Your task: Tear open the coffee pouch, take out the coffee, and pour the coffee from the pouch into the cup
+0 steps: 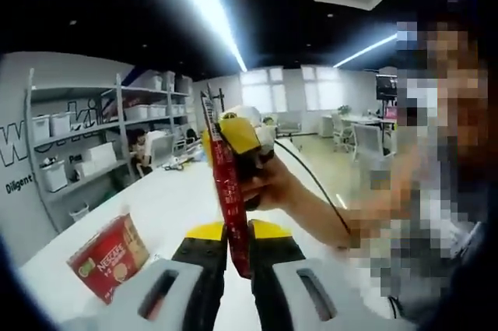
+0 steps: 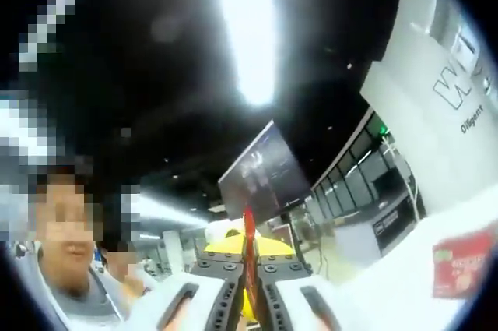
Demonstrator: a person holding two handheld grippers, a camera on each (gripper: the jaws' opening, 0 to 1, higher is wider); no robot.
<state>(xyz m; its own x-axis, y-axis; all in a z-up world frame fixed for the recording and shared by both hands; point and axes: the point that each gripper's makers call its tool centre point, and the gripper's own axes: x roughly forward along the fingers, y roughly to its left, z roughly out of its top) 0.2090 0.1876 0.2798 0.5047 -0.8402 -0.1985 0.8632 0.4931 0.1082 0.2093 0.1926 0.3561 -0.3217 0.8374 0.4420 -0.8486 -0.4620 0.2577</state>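
— Pouch [image 1: 229,191], where is it sitting right now?

— Up in the air, standing nearly upright. It is a long red coffee stick, and the left claw [image 1: 237,257] is pinching its lower end between black jaws with yellow tips.

— And the top end?

— The right claw [image 1: 237,140] is coming in from the far side in the left gripper view, its yellow tips pressing on the upper part of the stick. A hand [image 1: 272,187] is holding that tool, with a black cable trailing off toward the person.

— What is the right gripper view giving?

— The right claw [image 2: 249,265] is squeezing the thin red edge of the same stick [image 2: 249,226], seen edge-on and pointing toward the ceiling. Yellow parts of the other tool are showing just behind it.

— Anything on the tabletop?

— A red coffee box [image 1: 109,257] is lying on the white tabletop [image 1: 175,202], off to the left of the left claw and well apart from the stick. Shelves [image 1: 85,144] with white bins are standing along the wall behind.
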